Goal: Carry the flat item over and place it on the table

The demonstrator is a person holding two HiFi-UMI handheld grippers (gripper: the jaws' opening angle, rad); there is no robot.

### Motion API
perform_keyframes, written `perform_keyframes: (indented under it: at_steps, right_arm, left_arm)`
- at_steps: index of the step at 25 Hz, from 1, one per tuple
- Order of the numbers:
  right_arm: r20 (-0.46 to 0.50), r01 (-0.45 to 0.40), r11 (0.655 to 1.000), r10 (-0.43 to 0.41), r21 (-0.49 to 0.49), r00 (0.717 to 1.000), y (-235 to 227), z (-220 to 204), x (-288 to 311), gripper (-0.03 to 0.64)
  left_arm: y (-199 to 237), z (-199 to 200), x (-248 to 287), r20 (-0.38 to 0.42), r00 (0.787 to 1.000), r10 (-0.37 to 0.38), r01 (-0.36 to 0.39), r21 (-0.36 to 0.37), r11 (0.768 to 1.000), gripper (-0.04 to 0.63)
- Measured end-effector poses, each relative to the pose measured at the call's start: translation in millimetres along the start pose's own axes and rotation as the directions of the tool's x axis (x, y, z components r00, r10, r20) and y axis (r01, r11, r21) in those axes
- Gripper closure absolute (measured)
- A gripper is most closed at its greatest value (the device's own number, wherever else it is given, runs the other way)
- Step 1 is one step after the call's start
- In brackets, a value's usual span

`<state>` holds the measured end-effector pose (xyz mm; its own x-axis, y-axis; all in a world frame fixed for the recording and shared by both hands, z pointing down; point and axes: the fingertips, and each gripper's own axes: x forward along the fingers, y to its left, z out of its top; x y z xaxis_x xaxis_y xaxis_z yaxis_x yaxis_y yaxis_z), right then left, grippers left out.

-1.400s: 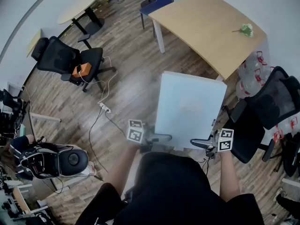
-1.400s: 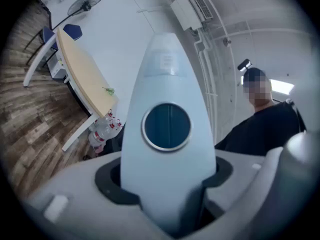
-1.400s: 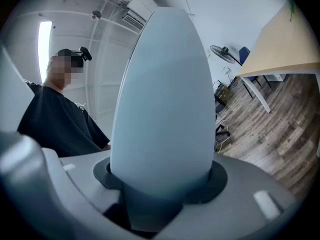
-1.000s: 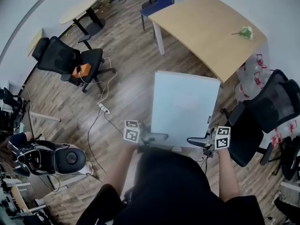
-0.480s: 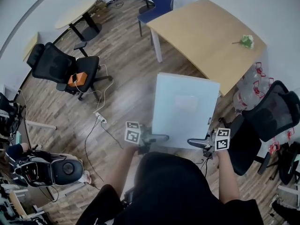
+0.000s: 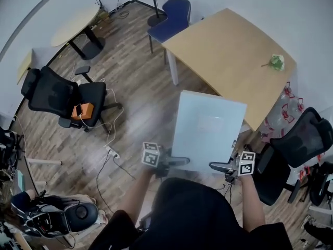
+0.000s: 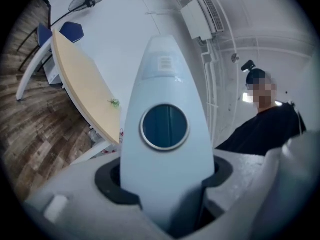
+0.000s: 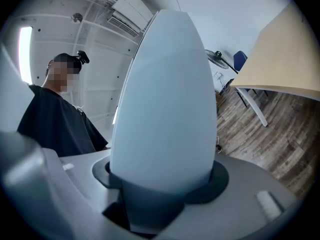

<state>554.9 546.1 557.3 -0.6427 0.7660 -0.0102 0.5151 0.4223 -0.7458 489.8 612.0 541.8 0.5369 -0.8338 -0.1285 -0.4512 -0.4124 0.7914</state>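
Note:
The flat item is a pale blue-white panel point(image 6: 208, 132), held level in front of me over the wood floor. My left gripper point(image 6: 178, 162) is shut on the panel's near edge at the left, and my right gripper point(image 6: 218, 166) is shut on the same edge at the right. In the left gripper view the panel point(image 7: 165, 74) stands up between the jaws of the left gripper point(image 7: 167, 180) and shows a round dark window point(image 7: 165, 126). The right gripper point(image 8: 161, 180) clamps the plain panel point(image 8: 165, 94). The light wooden table point(image 6: 229, 48) lies just beyond the panel's far edge.
A small green and white flower sprig point(image 6: 277, 62) lies near the table's right end. A blue chair point(image 6: 174, 15) stands at its far corner. Black office chairs stand at the left point(image 6: 54, 95) and right point(image 6: 294, 142). A power strip with cables point(image 6: 112, 151) lies on the floor.
The whole view has shifted forward: the table and blue chair now sit closer to me, and the chairs at the left have slid back. Both grippers keep the same hold on the panel.

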Motion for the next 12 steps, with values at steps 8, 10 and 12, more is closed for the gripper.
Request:
perform_keyframes:
  at_steps: [8,10,12]
  right_arm:
    - [0.048,0.052,0.998,-0.054,0.037,0.997,-43,57,69,0.308]
    - [0.054,0.062,0.997,-0.064,0.034,0.996,-52,67,84,0.308]
    - [0.057,0.075,0.996,-0.077,0.037,0.995,-61,76,96,0.307]
  left_arm:
    - [40,77,-58,-0.013,0.999,-0.032,0.032,-0.047,0.998,0.275]
    - [48,91,-71,-0.016,0.999,-0.042,0.042,-0.046,0.998,0.273]
    - [57,103,-83,-0.017,0.999,-0.051,0.05,-0.057,0.997,0.272]
